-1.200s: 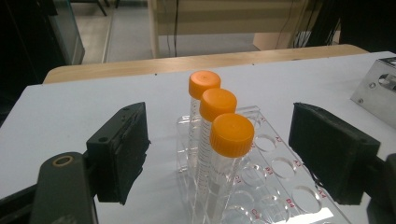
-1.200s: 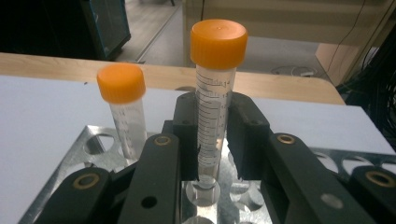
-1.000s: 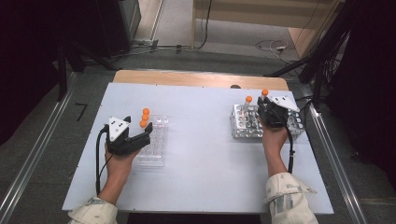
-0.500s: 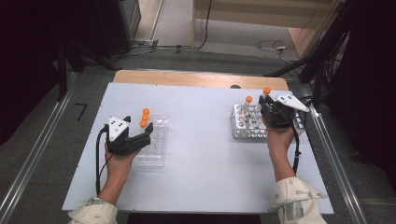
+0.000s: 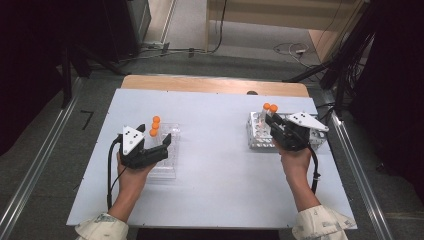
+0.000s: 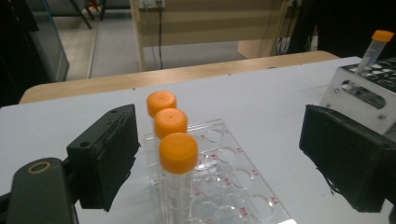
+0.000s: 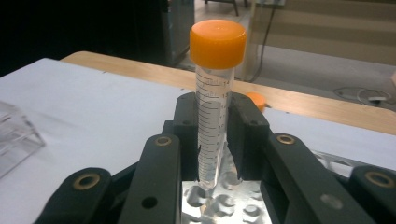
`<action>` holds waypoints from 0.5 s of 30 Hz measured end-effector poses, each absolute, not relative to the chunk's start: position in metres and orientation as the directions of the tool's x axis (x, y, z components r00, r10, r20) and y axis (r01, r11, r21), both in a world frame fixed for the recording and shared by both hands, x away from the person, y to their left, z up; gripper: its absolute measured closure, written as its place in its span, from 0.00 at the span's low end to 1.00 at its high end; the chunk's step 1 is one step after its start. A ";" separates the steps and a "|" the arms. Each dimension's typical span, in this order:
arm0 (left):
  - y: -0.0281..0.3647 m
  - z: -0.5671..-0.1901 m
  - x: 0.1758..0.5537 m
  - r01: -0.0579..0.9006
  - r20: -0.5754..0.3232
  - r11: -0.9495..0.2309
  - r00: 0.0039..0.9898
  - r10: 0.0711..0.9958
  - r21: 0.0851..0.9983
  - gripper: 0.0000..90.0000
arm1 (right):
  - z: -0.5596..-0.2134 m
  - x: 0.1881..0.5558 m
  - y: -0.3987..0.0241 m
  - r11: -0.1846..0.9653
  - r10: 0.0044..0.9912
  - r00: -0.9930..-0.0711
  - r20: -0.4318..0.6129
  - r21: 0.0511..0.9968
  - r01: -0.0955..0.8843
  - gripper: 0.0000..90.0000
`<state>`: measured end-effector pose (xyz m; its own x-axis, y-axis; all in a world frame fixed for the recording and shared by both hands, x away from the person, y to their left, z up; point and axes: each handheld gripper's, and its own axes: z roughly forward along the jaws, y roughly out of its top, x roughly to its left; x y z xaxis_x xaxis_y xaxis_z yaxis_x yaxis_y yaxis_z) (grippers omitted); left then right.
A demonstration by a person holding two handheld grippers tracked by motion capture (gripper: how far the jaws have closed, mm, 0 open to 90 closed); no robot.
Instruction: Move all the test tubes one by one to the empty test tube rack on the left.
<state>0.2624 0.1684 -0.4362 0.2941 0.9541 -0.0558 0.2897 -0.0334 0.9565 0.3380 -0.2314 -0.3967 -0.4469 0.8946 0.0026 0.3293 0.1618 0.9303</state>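
Three orange-capped tubes [image 6: 177, 154] stand in a row in a clear plastic rack [image 5: 167, 165] on the left of the table. My left gripper [image 5: 155, 136] is open around them. Its jaws have just been opening, and its pads [image 6: 107, 154] stand clear of the tubes on both sides. My right gripper [image 5: 272, 120] is shut on an orange-capped tube [image 7: 212, 116] and holds it upright. The tube's tip hangs just above the holes of a metal rack [image 7: 224, 205]. Another capped tube [image 5: 266, 106] stands in that rack [image 5: 257, 137].
The white table top [image 5: 220, 170] lies between the two racks, with a wooden strip [image 5: 215, 84] along its far edge. Metal rails run down both sides of the table. Cables and dark equipment are on the floor beyond.
My left jaws have spread wider around the three tubes. My right gripper has moved left and toward the person, carrying its tube. The left hand has stayed put.
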 end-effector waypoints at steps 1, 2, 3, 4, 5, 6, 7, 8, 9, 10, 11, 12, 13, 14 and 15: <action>0.167 -0.436 0.262 0.291 -0.062 -0.030 0.301 0.952 0.956 0.14 | -0.397 0.336 -0.229 0.166 0.889 -0.458 0.002 0.930 0.327 0.80; 0.167 -0.436 0.262 0.291 -0.064 -0.029 0.306 0.950 0.956 0.14 | -0.397 0.335 -0.227 0.168 0.883 -0.470 0.006 0.930 0.328 0.80; 0.166 -0.436 0.261 0.292 -0.067 -0.028 0.309 0.949 0.956 0.14 | -0.397 0.333 -0.224 0.169 0.878 -0.479 0.007 0.931 0.324 0.80; 0.165 -0.436 0.261 0.291 -0.064 -0.030 0.308 0.949 0.956 0.14 | -0.398 0.332 -0.222 0.169 0.871 -0.491 0.013 0.931 0.323 0.80; 0.164 -0.435 0.261 0.292 -0.062 -0.032 0.307 0.950 0.956 0.14 | -0.399 0.331 -0.220 0.169 0.865 -0.501 0.018 0.931 0.325 0.80; 0.164 -0.435 0.261 0.291 -0.067 -0.027 0.308 0.949 0.956 0.14 | -0.400 0.330 -0.217 0.173 0.860 -0.511 0.018 0.930 0.323 0.80; 0.164 -0.435 0.261 0.292 -0.068 -0.027 0.310 0.948 0.956 0.14 | -0.401 0.330 -0.215 0.175 0.855 -0.519 0.020 0.930 0.325 0.80; 0.164 -0.435 0.261 0.292 -0.066 -0.030 0.311 0.948 0.956 0.14 | -0.403 0.330 -0.212 0.177 0.849 -0.528 0.025 0.928 0.327 0.80; 0.163 -0.435 0.261 0.293 -0.067 -0.029 0.312 0.948 0.956 0.14 | -0.405 0.329 -0.210 0.178 0.844 -0.535 0.029 0.927 0.331 0.80; 0.163 -0.435 0.261 0.293 -0.068 -0.029 0.315 0.947 0.956 0.14 | -0.406 0.329 -0.207 0.183 0.841 -0.541 0.029 0.925 0.334 0.80; 0.162 -0.435 0.261 0.295 -0.072 -0.027 0.320 0.945 0.955 0.14 | -0.408 0.329 -0.204 0.187 0.837 -0.547 0.028 0.924 0.334 0.80; 0.161 -0.435 0.260 0.299 -0.071 -0.031 0.324 0.943 0.954 0.14 | -0.409 0.328 -0.201 0.187 0.834 -0.551 0.033 0.923 0.337 0.80; 0.160 -0.435 0.260 0.301 -0.069 -0.033 0.322 0.944 0.953 0.14 | -0.410 0.328 -0.199 0.189 0.829 -0.559 0.034 0.922 0.337 0.80; 0.160 -0.435 0.260 0.302 -0.070 -0.033 0.324 0.943 0.953 0.14 | -0.410 0.327 -0.196 0.192 0.824 -0.565 0.035 0.922 0.337 0.80; 0.159 -0.435 0.260 0.302 -0.073 -0.031 0.326 0.942 0.953 0.14 | -0.411 0.326 -0.192 0.195 0.820 -0.571 0.034 0.922 0.336 0.80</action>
